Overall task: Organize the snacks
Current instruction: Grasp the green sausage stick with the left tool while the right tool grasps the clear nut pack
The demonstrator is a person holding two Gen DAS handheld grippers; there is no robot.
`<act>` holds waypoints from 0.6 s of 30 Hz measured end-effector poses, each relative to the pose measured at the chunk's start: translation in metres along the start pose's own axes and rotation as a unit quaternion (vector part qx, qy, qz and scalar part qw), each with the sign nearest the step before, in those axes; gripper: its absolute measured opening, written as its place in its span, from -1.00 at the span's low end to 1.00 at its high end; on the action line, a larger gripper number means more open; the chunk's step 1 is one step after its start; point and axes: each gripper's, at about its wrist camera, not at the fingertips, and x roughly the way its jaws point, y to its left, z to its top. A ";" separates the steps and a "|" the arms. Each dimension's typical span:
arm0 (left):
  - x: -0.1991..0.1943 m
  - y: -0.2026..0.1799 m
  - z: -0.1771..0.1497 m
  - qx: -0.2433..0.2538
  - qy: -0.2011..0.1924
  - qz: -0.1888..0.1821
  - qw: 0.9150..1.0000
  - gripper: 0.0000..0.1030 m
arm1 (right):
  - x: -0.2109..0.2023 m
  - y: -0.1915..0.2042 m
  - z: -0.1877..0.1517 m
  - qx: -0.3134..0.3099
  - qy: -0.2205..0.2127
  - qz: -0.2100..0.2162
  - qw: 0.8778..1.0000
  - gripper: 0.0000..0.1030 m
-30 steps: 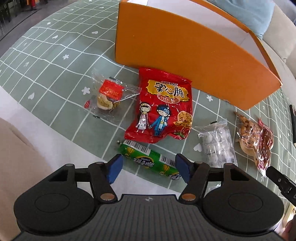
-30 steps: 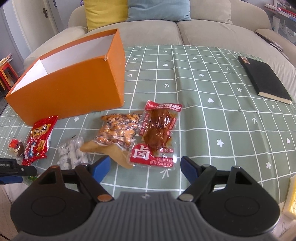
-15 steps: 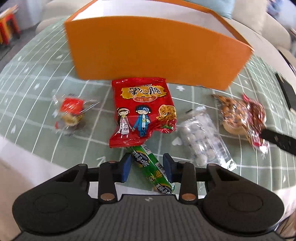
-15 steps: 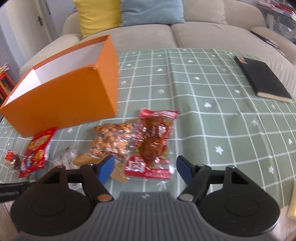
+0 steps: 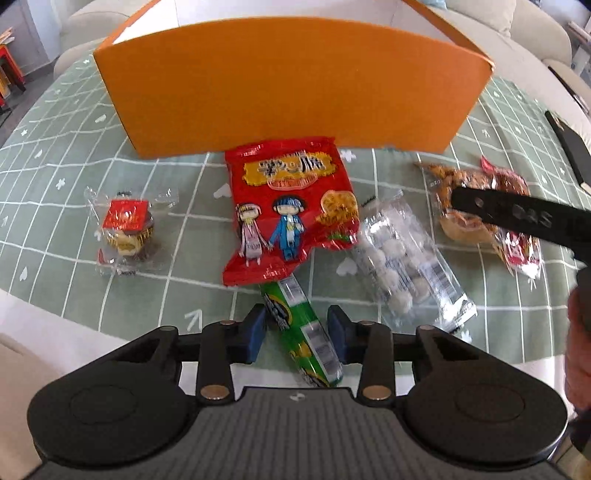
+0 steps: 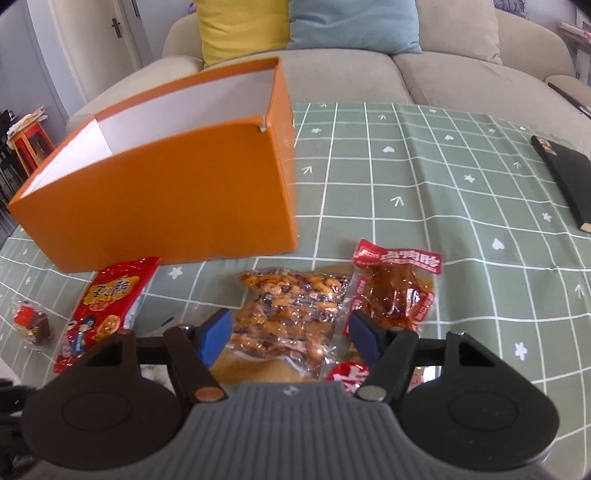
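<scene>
In the left wrist view, my left gripper [image 5: 296, 334] has its blue pads closed to either side of a green sausage stick [image 5: 301, 332] near the table's front edge; a small gap shows on the left. Beyond lie a red snack bag [image 5: 290, 210], a wrapped cupcake [image 5: 127, 229], a clear pack of white candies [image 5: 402, 260] and the open orange box [image 5: 291, 96]. In the right wrist view, my right gripper [image 6: 290, 336] is open, its pads straddling a clear pack of peanuts [image 6: 288, 314]. A red braised-meat pack [image 6: 393, 291] lies just right of it.
A black notebook [image 6: 567, 181] lies at the table's right side. The green checked tablecloth [image 6: 406, 177] covers the table. A sofa with yellow and blue cushions [image 6: 295, 26] stands behind. The right gripper's black finger [image 5: 517, 216] crosses the left wrist view over the peanuts.
My left gripper has closed in around the green sausage stick and swung to face the box. My right gripper has moved forward and down over the peanut pack.
</scene>
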 end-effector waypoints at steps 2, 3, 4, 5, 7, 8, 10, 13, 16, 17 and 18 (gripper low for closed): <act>-0.001 -0.001 -0.002 0.006 0.005 0.001 1.000 -0.11 | 0.007 0.000 0.000 0.001 0.008 -0.001 1.000 0.33; -0.001 -0.002 -0.002 0.010 0.006 0.002 1.000 -0.11 | 0.010 0.001 0.001 -0.003 0.009 -0.004 1.000 0.32; -0.001 -0.003 -0.004 0.014 0.005 0.003 1.000 -0.11 | 0.013 0.002 0.001 -0.004 0.015 -0.004 1.000 0.36; -0.001 -0.003 -0.004 0.017 0.004 0.003 1.000 -0.12 | 0.016 0.003 0.001 -0.003 0.019 -0.003 1.000 0.37; -0.002 -0.001 -0.005 0.018 0.002 0.001 1.000 -0.14 | 0.018 0.007 0.000 -0.013 0.016 -0.008 1.000 0.40; -0.002 -0.001 -0.005 0.017 0.002 -0.001 1.000 -0.19 | 0.020 0.009 0.000 -0.018 0.016 -0.011 1.000 0.40; -0.002 0.000 -0.005 0.015 -0.001 0.001 1.000 -0.21 | 0.022 0.012 0.001 -0.022 0.015 -0.015 1.000 0.40; -0.001 -0.002 -0.005 0.013 -0.006 0.010 1.000 -0.21 | 0.022 0.014 0.002 -0.028 0.019 -0.019 0.999 0.42; -0.001 -0.007 -0.004 0.023 -0.010 0.019 1.000 -0.20 | 0.022 0.015 0.002 -0.031 0.020 -0.021 0.999 0.42; -0.001 -0.007 -0.004 0.023 -0.010 0.017 1.000 -0.20 | 0.022 0.015 0.002 -0.030 0.020 -0.022 0.999 0.41; -0.002 -0.007 -0.005 0.022 -0.011 0.015 1.000 -0.23 | 0.022 0.015 0.002 -0.028 0.018 -0.021 0.999 0.34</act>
